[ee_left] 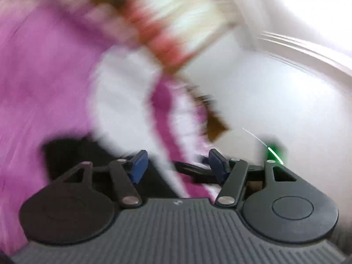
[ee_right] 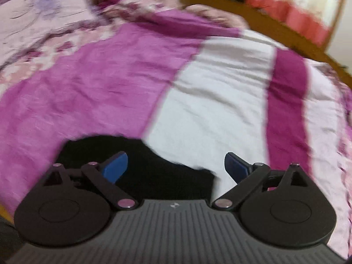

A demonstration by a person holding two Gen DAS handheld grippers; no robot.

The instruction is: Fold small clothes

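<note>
A small black garment [ee_right: 140, 165] lies on the bed cover just in front of my right gripper [ee_right: 176, 167]. The gripper is open with blue pads [ee_right: 115, 167] spread wide, the left pad over the black cloth, nothing held. In the left wrist view, which is heavily blurred, the same black garment [ee_left: 72, 154] shows at lower left. My left gripper [ee_left: 177, 165] is open with blue pads [ee_left: 139, 165] apart; nothing is between them. The other gripper's black arm [ee_left: 198, 171] shows beyond its right pad.
The bed cover [ee_right: 99, 92] is magenta with a white band [ee_right: 215, 101] and a dark pink stripe. A pillow [ee_right: 41, 6] lies at the far left. A wooden bed frame [ee_right: 264, 22] and a pink curtain [ee_right: 292, 11] stand at the back right. A white wall [ee_left: 275, 92] fills the left view's right side.
</note>
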